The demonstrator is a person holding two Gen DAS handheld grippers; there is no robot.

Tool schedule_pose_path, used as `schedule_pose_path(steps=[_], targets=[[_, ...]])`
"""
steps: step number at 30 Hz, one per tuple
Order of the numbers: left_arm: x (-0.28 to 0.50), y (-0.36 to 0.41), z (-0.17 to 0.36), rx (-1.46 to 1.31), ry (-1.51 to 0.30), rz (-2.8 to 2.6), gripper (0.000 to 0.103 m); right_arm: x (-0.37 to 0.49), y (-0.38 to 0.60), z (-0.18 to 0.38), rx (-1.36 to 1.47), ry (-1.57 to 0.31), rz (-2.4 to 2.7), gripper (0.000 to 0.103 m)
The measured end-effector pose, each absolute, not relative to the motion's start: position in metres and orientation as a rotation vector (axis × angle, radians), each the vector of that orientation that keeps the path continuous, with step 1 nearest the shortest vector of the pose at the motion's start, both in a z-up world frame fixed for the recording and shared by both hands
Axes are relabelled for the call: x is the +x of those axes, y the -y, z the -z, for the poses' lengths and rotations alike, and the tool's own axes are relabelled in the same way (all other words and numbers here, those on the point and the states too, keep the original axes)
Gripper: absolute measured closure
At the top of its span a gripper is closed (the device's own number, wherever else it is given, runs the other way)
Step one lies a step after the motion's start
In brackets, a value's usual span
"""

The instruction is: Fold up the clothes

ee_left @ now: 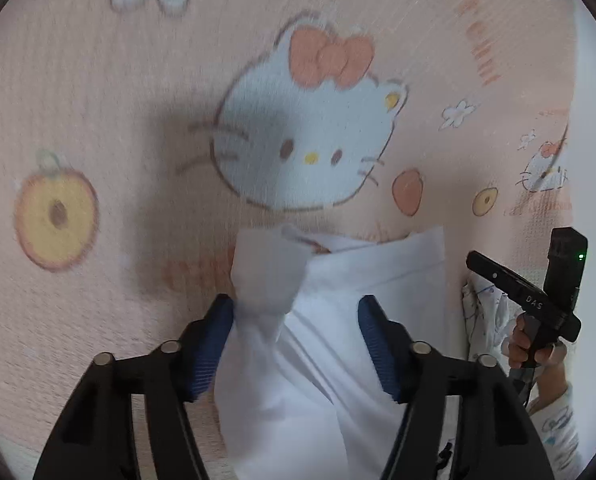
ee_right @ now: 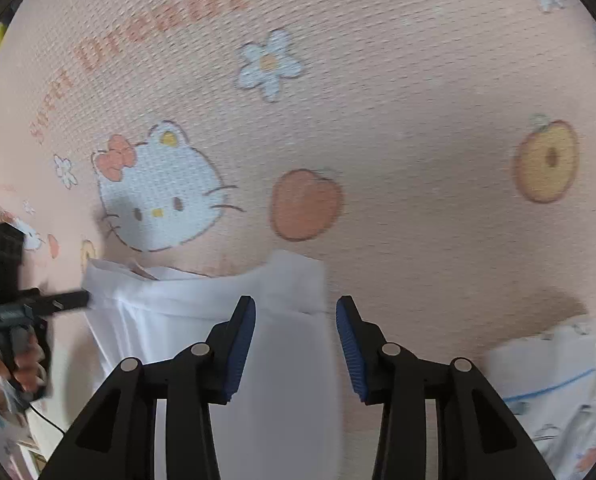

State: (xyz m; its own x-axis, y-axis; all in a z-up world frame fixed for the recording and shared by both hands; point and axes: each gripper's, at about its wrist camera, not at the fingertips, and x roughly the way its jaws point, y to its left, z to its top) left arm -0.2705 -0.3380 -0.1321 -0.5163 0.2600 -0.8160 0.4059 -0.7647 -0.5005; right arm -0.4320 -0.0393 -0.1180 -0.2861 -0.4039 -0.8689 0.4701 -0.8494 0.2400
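Item: white garment [ee_left: 338, 320], folded into a narrow stack, lying on a pink printed bedsheet [ee_left: 98, 100] with cat-face, flower and fruit motifs; the surface is reading as a bed rather than a worktop. The garment's long axis is running from the far folded edge back toward the person, passing under both tools. Left tool [ee_left: 296, 344]: jaws standing apart, blue pads straddling the cloth; the left pad is touching a bunched, raised fold, the right pad appearing clear, so nothing is being pinched. Right tool [ee_right: 296, 344]: jaws likewise parted, sitting over the garment's right-hand edge [ee_right: 294, 288] with a gap at both pads, holding nothing. The two tools are flanking the same stack, left one over its left corner, right one over its right; judged, both are equally near for the next pinch. Surroundings: a second pale printed cloth with blue trim [ee_right: 558, 384] is lying near, to the right, apart from the garment; the person's patterned sleeve [ee_left: 558, 428] is showing. Nothing is obstructing the fold line.
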Motion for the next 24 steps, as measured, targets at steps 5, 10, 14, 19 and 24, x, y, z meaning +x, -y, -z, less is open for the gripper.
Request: schedule_pose_path(steps=[5, 10, 14, 19, 24], targets=[[-0.274, 0.337, 0.138, 1.547, -0.952, 2.425, 0.04, -0.43, 0.023, 0.13, 1.473, -0.133, 2.159, 0.062], [-0.271, 0.333, 0.15, 1.571, -0.917, 2.399, 0.04, -0.435, 0.033, 0.148, 1.496, -0.041, 2.147, 0.061], [-0.272, 0.329, 0.161, 1.576, -0.91, 2.379, 0.04, -0.437, 0.044, 0.155, 1.488, -0.052, 2.109, 0.061], [-0.271, 0.322, 0.175, 1.548, -0.84, 2.414, 0.041, -0.436, 0.057, 0.166, 1.5, -0.138, 2.1, 0.061], [-0.272, 0.316, 0.175, 1.545, -0.757, 2.432, 0.041, -0.434, 0.062, 0.169, 1.481, -0.15, 2.101, 0.061]])
